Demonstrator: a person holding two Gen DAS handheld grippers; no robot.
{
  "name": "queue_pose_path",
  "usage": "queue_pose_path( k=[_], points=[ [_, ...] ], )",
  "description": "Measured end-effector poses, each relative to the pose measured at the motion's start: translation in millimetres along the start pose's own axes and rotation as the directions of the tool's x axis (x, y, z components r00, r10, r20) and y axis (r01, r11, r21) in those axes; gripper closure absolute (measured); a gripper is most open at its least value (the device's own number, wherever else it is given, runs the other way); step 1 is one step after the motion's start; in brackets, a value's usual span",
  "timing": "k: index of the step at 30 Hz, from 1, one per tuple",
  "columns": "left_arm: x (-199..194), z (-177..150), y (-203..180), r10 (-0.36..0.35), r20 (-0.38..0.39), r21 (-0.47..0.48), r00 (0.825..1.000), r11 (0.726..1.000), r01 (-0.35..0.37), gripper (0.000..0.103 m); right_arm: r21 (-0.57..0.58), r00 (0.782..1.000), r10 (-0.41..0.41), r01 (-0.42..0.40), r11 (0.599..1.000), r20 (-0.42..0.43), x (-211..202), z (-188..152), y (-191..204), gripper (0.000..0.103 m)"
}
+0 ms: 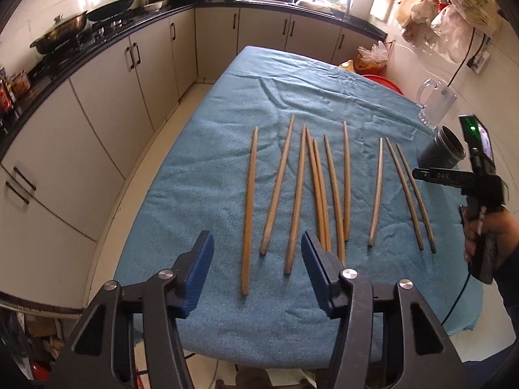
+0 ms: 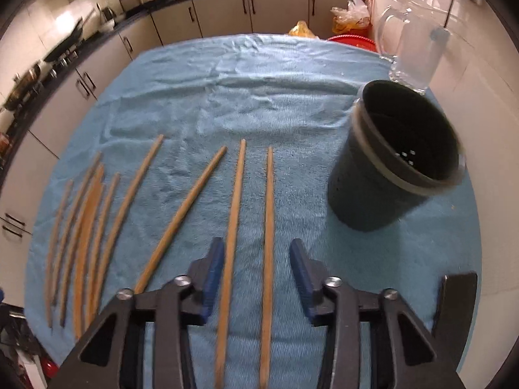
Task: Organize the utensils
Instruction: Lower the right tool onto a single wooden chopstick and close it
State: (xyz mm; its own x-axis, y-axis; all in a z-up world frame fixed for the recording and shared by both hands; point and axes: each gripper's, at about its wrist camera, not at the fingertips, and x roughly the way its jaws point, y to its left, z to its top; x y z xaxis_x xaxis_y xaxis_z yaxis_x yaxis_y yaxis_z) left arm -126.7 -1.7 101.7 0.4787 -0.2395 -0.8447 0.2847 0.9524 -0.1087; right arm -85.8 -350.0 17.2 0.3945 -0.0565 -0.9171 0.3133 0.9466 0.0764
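Several wooden chopsticks [image 1: 334,194] lie side by side on a blue towel [image 1: 207,175] over the table; they also show in the right wrist view [image 2: 181,214]. A dark grey utensil holder [image 2: 399,159] stands upright and empty at the right; it also shows in the left wrist view [image 1: 442,149]. My left gripper [image 1: 258,243] is open and empty above the near ends of the left chopsticks. My right gripper [image 2: 256,249] is open and empty, its jaws on either side of the two rightmost chopsticks [image 2: 267,227]. The right gripper also shows in the left wrist view [image 1: 434,175].
A clear glass mug [image 2: 412,55] stands behind the holder near the white wall. Kitchen cabinets [image 1: 107,103] and a counter with woks run along the left and back. A red basin [image 2: 352,41] and plastic bags sit beyond the table's far right corner.
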Motion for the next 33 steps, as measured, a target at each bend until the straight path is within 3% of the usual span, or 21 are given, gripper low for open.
queue_pose_path(
  k=[14,27,28,31,33],
  points=[
    [11,2,16,0.021,-0.023,-0.038,1.0,0.999,-0.022,0.05,0.021,0.995,-0.071,0.072,0.997,-0.07,37,27,-8,0.072],
    [31,30,-2,-0.004,-0.022,0.006,1.0,1.0,0.004,0.05,0.029,0.996,-0.036,0.039,0.999,-0.086,42,33,-9,0.07],
    [33,33,-2,-0.004,-0.022,0.009,1.0,1.0,0.004,0.05,0.028,0.996,-0.037,0.039,0.999,-0.085,42,33,-9,0.072],
    [43,44,-1,-0.002,-0.028,0.011,1.0,1.0,0.003,0.05,0.041,0.996,-0.02,0.024,0.999,-0.092,43,34,-12,0.095],
    [52,53,3,0.006,-0.035,0.002,0.999,1.0,-0.006,0.05,0.055,0.995,0.017,-0.012,0.998,-0.103,43,35,-13,0.096]
  ],
)
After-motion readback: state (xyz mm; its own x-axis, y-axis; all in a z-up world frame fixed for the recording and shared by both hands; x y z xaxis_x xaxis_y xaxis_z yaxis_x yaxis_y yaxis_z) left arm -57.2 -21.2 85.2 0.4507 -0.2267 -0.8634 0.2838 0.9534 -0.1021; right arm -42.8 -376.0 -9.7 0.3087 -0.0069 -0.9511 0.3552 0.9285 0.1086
